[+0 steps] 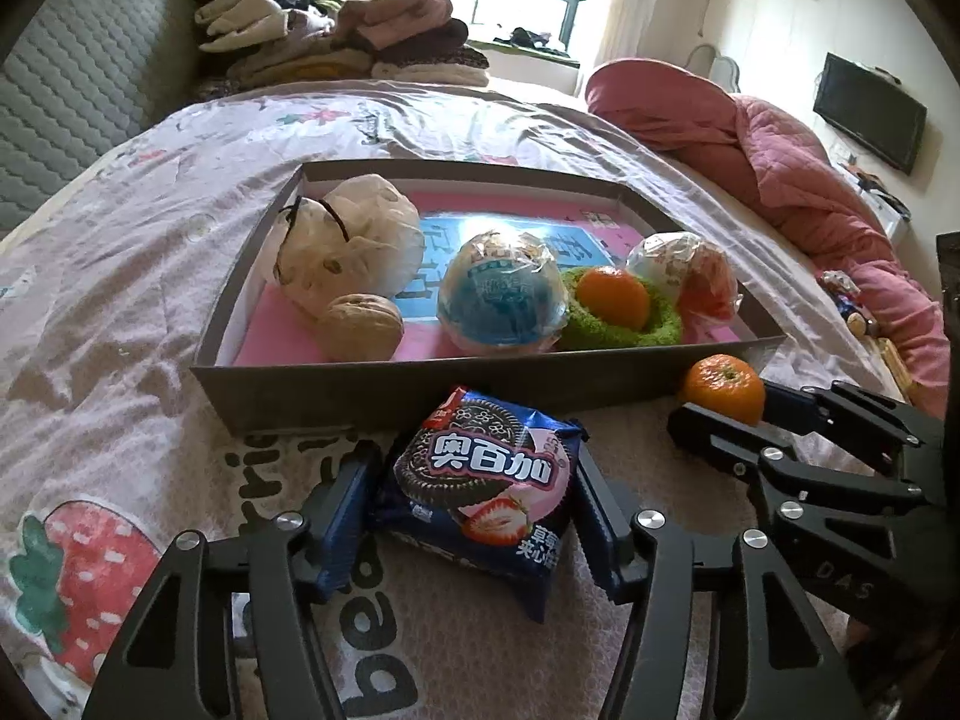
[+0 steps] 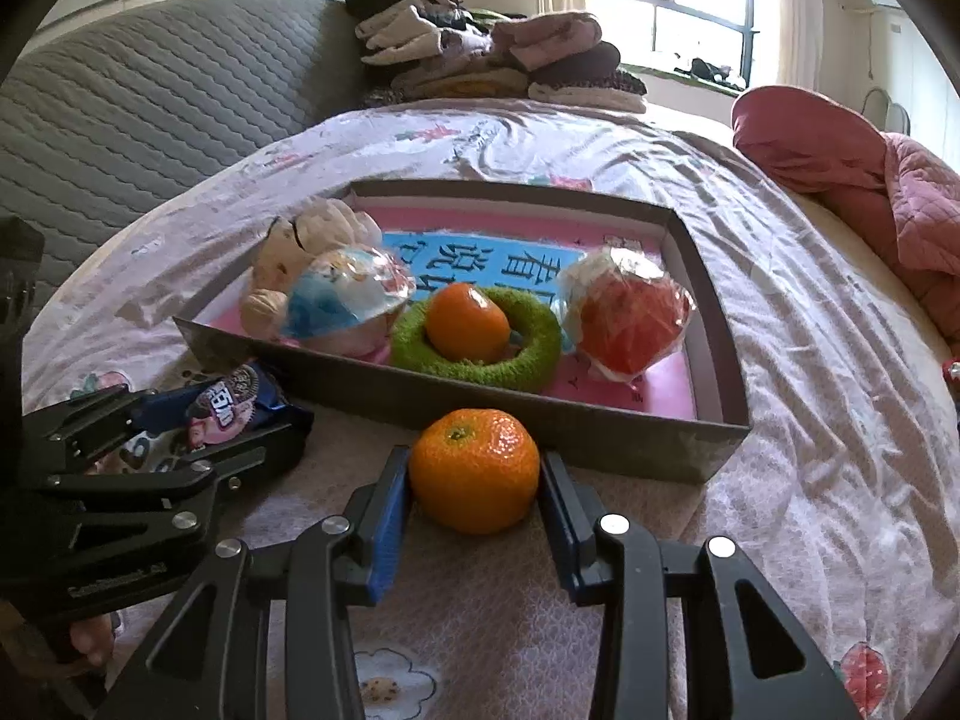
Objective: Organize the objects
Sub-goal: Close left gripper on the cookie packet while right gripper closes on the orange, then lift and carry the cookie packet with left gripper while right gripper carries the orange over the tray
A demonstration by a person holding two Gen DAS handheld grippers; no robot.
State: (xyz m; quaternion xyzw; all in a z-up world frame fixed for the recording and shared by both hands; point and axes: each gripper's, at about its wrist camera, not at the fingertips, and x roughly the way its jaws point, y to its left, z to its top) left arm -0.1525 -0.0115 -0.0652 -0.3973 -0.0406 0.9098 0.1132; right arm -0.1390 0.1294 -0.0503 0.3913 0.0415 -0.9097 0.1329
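A blue pack of strawberry sandwich cookies (image 1: 486,480) lies on the bedspread in front of a shallow grey box (image 1: 384,387). My left gripper (image 1: 474,468) is shut on the pack, one pad against each side. A loose tangerine (image 2: 474,471) sits by the box's front wall (image 2: 540,426), and my right gripper (image 2: 474,462) is shut on it, both blue pads touching its skin. The left wrist view shows that tangerine (image 1: 726,387) between the right fingers (image 1: 708,438). In the right wrist view the cookie pack (image 2: 231,399) shows in the left gripper.
The box holds a white cloth bundle (image 1: 348,240), a walnut (image 1: 360,327), a blue wrapped ball (image 1: 501,300), a green ring (image 1: 624,330) around a second tangerine (image 1: 615,294), and an orange wrapped ball (image 1: 690,276). Folded clothes (image 1: 336,30) and a pink quilt (image 1: 780,150) lie further back.
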